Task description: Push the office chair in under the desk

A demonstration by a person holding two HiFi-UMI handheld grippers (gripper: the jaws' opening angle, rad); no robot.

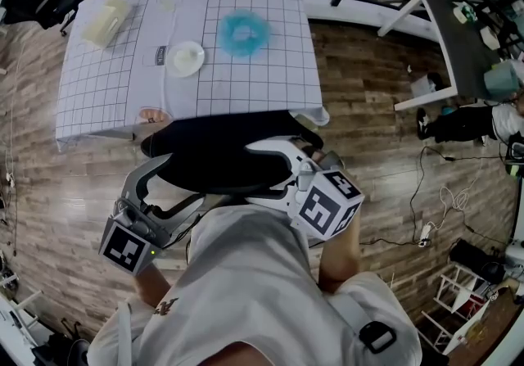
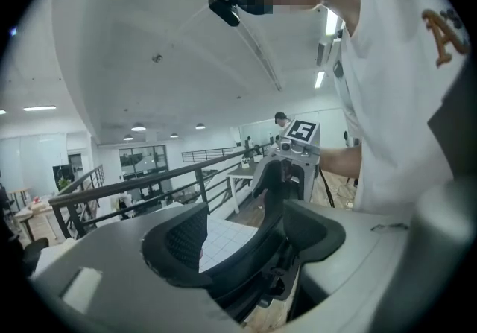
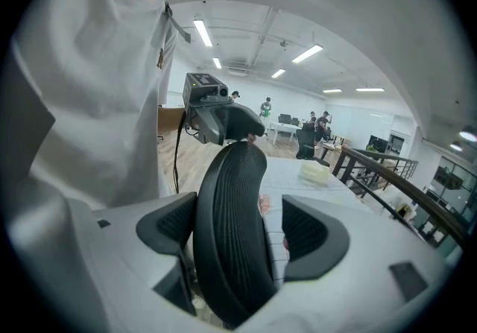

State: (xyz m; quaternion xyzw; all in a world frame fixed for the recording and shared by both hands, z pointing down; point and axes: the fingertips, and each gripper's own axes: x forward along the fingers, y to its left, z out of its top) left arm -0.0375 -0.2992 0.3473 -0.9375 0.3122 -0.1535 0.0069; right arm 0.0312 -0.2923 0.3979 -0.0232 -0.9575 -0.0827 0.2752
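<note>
Left claw (image 2: 246, 236) stands partly open astride the top rim of the office chair (image 1: 219, 158), with one pad clear of it, so nothing is clamped. Right claw (image 3: 238, 229) likewise straddles the mesh backrest, open, with one pad against the mesh and the other apart from it. From the head view, the backrest sits just beside the near edge of the gridded worktop (image 1: 246, 86), and the seat appears to be beneath it. The push looks nearly finished; at most a last nudge remains.
</note>
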